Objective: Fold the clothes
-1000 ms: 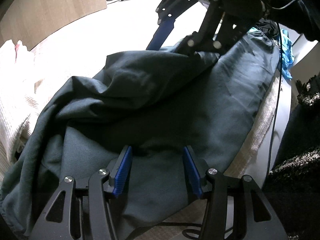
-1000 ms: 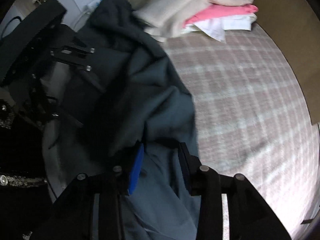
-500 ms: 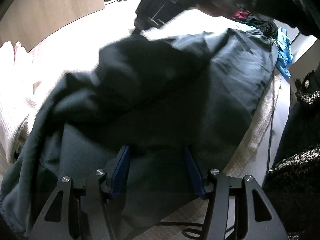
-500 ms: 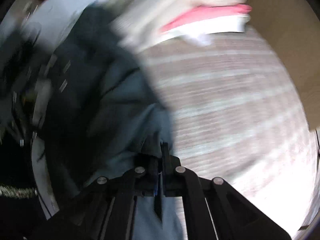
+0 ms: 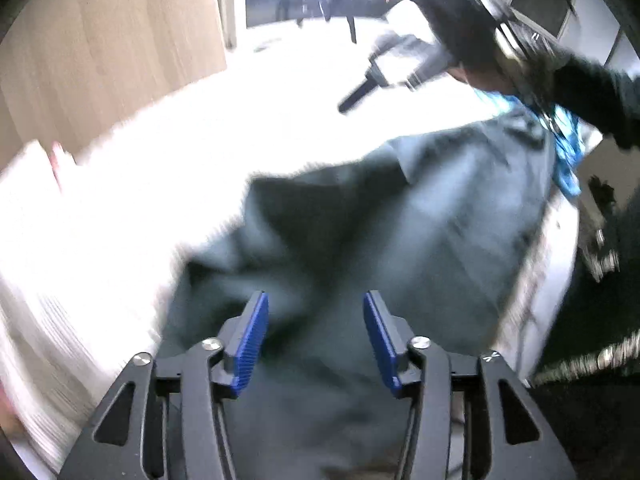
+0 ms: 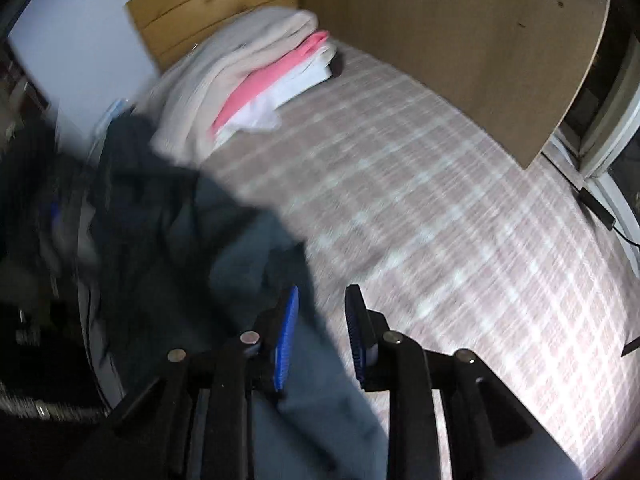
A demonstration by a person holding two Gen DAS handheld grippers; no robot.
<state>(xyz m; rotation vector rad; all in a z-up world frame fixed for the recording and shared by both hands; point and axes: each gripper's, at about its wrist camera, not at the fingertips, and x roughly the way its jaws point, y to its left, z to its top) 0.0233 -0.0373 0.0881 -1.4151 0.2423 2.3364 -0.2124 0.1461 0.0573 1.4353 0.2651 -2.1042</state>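
A dark teal garment [image 5: 400, 248] lies rumpled on the checked bed cover [image 6: 440, 220]. My left gripper [image 5: 316, 320] hovers over its near part. Its jaws are opening and the blue pads [image 5: 256, 336] press on nothing. The right wrist view shows the garment [image 6: 240, 248] at the left, with its edge running under my right gripper [image 6: 320, 320]. Those jaws are opening too, and the pads stand clear of the cloth. Seen from the left wrist, the right gripper [image 5: 400, 68] is a blur above the garment's far end, held by a dark sleeve [image 5: 592, 92].
A folded stack of beige, pink and white clothes [image 6: 260, 72] sits at the head of the bed. A wooden board [image 6: 440, 40] and a headboard [image 6: 216, 4] stand behind it. A bright blue cloth [image 5: 568, 152] lies past the garment. A cable [image 6: 600, 208] runs along the bed's right edge.
My right gripper shut on the garment's edge, then opened and swung away toward the checked cover. My left gripper rose off the cloth, and its jaws spread a little wider.
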